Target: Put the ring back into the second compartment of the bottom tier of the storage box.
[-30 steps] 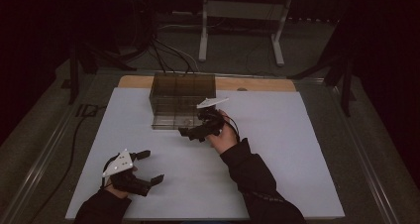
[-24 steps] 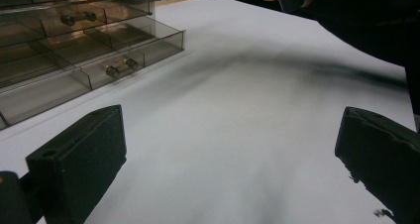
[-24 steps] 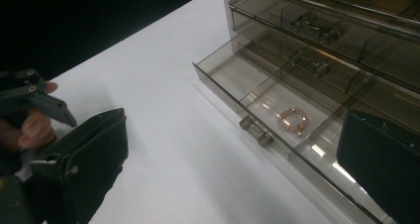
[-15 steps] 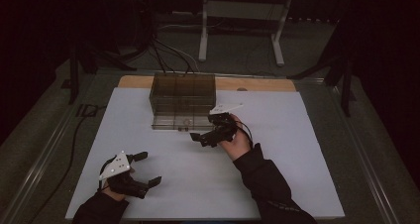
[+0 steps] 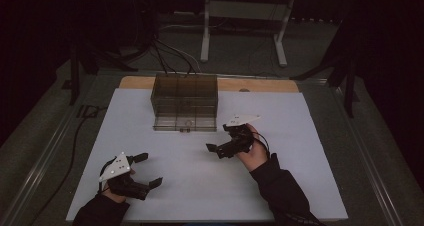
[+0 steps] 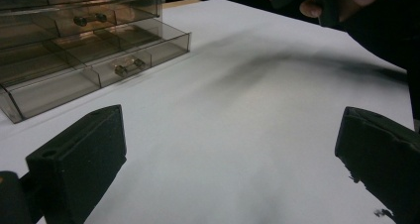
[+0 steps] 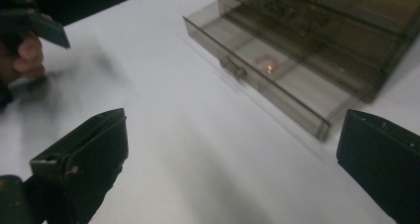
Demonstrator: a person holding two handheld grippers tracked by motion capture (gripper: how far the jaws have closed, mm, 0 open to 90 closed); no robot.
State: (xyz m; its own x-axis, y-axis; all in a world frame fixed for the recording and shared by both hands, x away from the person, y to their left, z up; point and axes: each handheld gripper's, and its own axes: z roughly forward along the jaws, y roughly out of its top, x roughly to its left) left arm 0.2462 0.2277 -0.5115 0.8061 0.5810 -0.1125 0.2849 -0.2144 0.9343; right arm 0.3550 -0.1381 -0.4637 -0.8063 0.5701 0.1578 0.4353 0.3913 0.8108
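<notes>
We hold both grippers wide open and empty: left gripper [image 5: 142, 170] near-left, right gripper [image 5: 223, 141] just near the drawer cabinet [image 5: 185, 102], its bottom drawer [image 7: 257, 78] pulled out.

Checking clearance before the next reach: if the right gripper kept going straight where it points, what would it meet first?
Probably the pulled-out bottom drawer of the smoky drawer unit. The right gripper, jaws open, faces it across bare white tabletop; depth is uncertain.
</notes>
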